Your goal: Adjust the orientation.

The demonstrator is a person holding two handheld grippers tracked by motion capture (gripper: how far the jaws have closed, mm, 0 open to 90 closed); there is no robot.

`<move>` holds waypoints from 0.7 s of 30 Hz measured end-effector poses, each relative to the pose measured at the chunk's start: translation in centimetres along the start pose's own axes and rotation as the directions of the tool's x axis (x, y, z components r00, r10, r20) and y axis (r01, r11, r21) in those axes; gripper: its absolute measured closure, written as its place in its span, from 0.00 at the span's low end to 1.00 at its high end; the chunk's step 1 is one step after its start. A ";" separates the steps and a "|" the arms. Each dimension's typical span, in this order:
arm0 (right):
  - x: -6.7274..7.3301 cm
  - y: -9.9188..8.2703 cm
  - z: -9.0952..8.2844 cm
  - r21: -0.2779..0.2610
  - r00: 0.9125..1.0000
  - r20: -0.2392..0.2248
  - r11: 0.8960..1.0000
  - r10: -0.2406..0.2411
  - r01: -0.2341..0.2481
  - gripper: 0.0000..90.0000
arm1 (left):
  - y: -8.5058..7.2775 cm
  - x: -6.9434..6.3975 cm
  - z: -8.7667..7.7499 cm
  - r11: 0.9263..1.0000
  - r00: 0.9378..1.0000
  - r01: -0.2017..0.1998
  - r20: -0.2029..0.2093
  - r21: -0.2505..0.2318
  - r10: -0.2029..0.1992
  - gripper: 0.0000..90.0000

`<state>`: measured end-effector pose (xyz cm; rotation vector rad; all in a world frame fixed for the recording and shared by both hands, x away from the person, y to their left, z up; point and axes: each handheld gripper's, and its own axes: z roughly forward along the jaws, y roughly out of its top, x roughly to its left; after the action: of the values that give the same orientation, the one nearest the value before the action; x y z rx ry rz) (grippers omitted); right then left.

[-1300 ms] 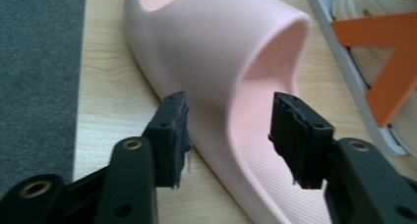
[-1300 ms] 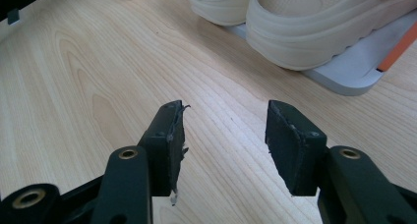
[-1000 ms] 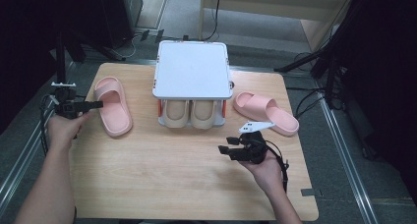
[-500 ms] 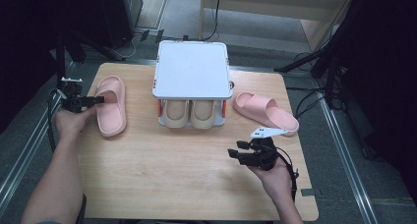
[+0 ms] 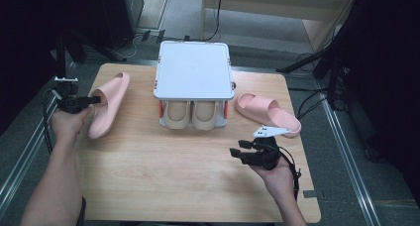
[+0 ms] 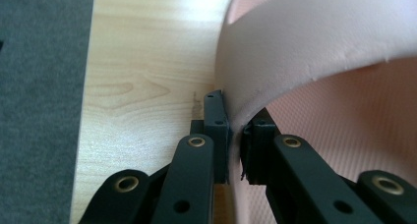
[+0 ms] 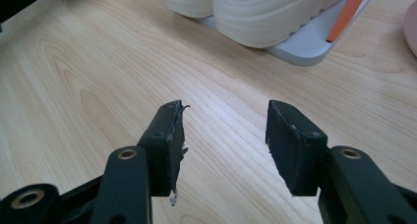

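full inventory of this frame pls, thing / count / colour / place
pink slipper, left: 1, pink, table's left side, strap wall pinched by left tongs
pink slipper, right: 1, pink, right of the rack, lying free
beige slippers: 2, beige, side by side on the rack's lower shelf
shoe rack: 1, white with orange posts, back centre of table
table: 1, light wood
left tongs: 1, black, jaws just closed on the left slipper
right tongs: 1, black, open above bare wood

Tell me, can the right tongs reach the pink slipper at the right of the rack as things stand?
Probably yes. The right tongs stand open and empty, and bare table lies between them and the pink slipper nearby; nothing blocks the way.
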<state>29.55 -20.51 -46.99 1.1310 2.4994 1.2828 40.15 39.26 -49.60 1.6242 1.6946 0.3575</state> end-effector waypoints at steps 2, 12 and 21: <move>0.0 0.2 0.0 -0.002 1.000 -0.005 1.000 -0.008 0.008 0.55 | -0.1 -0.2 -0.7 1.000 1.000 0.011 0.024 -0.008 -0.011 0.93; -0.2 1.9 0.6 -0.025 0.998 -0.050 0.999 -0.039 0.038 0.55 | -1.6 -2.2 -4.2 0.999 0.996 -0.024 0.090 -0.032 0.027 0.93; -0.5 3.4 1.4 -0.037 0.993 -0.099 0.998 -0.062 0.058 0.55 | -2.7 -6.4 -5.9 0.992 0.982 -0.129 0.138 -0.003 0.128 0.93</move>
<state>32.39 -18.70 -45.51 0.9999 2.5505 1.3929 33.66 34.52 -45.39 1.7275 1.4937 0.2956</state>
